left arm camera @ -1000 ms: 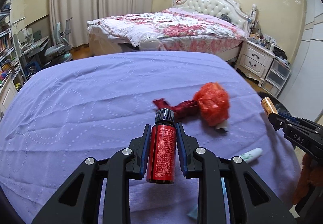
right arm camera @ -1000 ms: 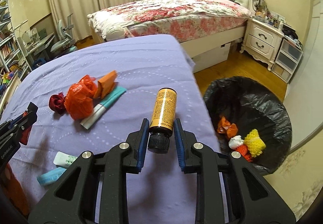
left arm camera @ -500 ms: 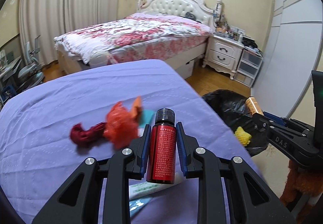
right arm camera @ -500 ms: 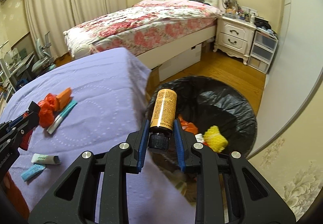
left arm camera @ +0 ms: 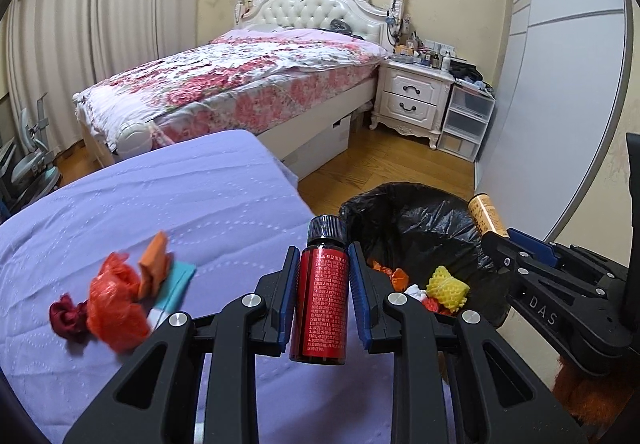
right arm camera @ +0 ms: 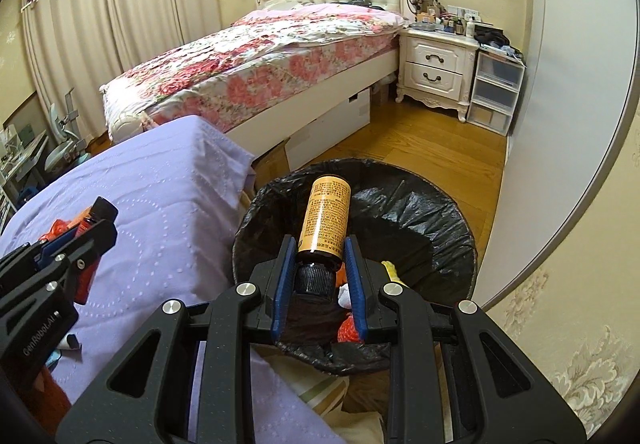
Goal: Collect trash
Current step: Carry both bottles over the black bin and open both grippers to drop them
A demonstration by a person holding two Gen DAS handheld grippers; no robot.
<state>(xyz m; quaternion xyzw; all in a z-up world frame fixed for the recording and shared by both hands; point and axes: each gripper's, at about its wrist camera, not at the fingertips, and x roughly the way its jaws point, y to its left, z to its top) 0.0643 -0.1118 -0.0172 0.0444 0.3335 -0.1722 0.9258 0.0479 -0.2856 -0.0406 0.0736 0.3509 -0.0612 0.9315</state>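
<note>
My left gripper [left arm camera: 323,264] is shut on a small red bottle [left arm camera: 322,300] with a black cap, held upright over the right edge of the purple-covered bed [left arm camera: 160,211]. My right gripper [right arm camera: 320,256] is shut on an orange bottle [right arm camera: 326,217], cap toward me, above the black-lined trash bin [right arm camera: 420,219]. In the left wrist view the bin [left arm camera: 420,228] holds a yellow foam net [left arm camera: 446,286] and orange scraps. Loose trash lies on the purple cover: an orange plastic bag [left arm camera: 114,304], a dark red wad [left arm camera: 66,318], an orange piece [left arm camera: 154,264] and a teal tube [left arm camera: 174,284].
A flowered bed [left arm camera: 248,83] stands behind, with a white nightstand [left arm camera: 416,99] and clear drawers [left arm camera: 466,121] to its right. Wooden floor [right arm camera: 420,143] lies between bed and bin. A white wall panel [right arm camera: 568,123] curves past the bin's right side.
Both grippers swung right from over the purple cover toward the bin. The right gripper's orange bottle is now above the bin; the loose trash slid to the left of the left wrist view.
</note>
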